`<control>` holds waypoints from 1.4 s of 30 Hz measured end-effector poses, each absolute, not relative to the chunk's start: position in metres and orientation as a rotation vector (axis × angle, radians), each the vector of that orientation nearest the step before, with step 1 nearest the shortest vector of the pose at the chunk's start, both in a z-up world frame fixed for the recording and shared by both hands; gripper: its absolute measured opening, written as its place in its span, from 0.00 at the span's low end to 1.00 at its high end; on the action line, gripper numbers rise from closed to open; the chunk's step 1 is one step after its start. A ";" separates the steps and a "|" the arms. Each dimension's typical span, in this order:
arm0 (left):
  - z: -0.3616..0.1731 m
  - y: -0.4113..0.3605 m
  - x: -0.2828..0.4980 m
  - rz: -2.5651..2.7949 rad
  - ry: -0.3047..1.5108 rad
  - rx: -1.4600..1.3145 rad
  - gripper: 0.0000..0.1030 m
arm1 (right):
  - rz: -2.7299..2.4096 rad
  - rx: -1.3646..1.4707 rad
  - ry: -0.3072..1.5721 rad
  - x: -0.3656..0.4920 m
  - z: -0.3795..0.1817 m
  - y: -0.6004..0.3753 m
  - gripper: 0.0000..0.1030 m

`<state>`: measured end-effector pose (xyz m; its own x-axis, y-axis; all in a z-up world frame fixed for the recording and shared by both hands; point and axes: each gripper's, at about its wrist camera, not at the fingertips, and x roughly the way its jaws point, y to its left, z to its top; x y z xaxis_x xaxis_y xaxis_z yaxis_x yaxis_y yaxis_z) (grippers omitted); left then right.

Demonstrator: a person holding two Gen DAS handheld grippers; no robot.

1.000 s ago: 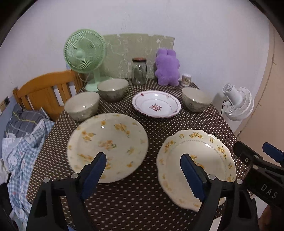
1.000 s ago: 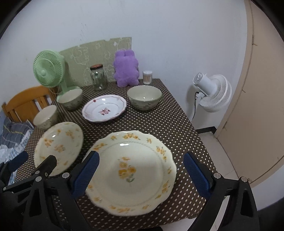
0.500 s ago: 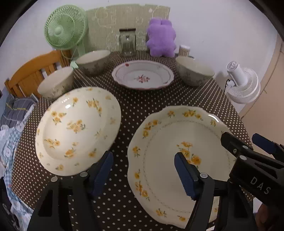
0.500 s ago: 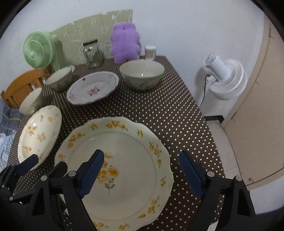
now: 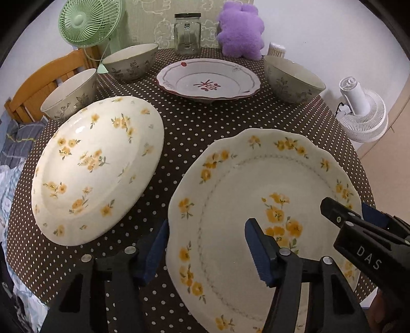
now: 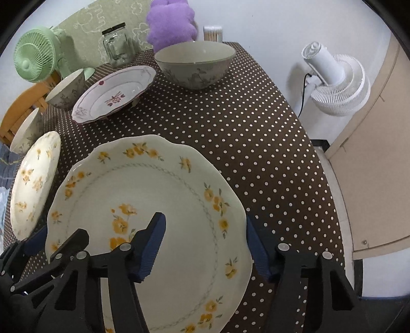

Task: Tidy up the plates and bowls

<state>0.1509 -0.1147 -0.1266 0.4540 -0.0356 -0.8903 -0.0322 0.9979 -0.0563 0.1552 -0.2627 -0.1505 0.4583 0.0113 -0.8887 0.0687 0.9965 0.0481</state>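
Note:
A scalloped cream plate with yellow flowers [image 5: 256, 179] [image 6: 153, 205] lies at the near edge of the dotted table [image 5: 194, 128]. My left gripper [image 5: 207, 252] straddles its left rim, one finger outside on the cloth and one over the plate's inside. Its jaws are closing and the pads do not press. My right gripper [image 6: 203, 246] straddles the right rim the same way, jaws closing. A round yellow-flowered plate [image 5: 97, 166] [image 6: 33, 184] lies to the left. A red-flowered plate [image 5: 207, 82] and three grey bowls [image 5: 130, 61] [image 5: 69, 94] [image 5: 292, 79] stand further back.
At the table's far edge stand a green fan [image 5: 87, 23], a glass jar [image 5: 187, 33], a purple plush toy [image 5: 241, 28] and a toothpick holder [image 5: 276, 50]. A wooden chair [image 5: 38, 84] with clothes is at the left. A white fan [image 6: 335, 79] stands on the floor at the right.
Both grippers have come down and forward onto the scalloped plate. Their jaws have narrowed and now bracket its left and right rims.

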 end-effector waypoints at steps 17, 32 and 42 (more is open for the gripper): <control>-0.133 -0.117 0.175 0.044 1.119 -0.042 0.57 | -0.023 0.040 1.118 0.176 -0.152 -0.259 0.59; -0.132 -0.120 0.180 0.095 1.137 -0.036 0.63 | 0.025 0.055 1.122 0.183 -0.151 -0.265 0.58; -0.106 -0.123 0.165 0.143 1.097 -0.020 0.83 | 0.074 0.075 1.077 0.177 -0.129 -0.269 0.71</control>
<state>0.1654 -0.1228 -0.1062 0.4481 0.1053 -0.8878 -0.1255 0.9906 0.0542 0.1765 -0.2686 -0.1293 0.4717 0.0970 -0.8764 -0.0234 0.9950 0.0976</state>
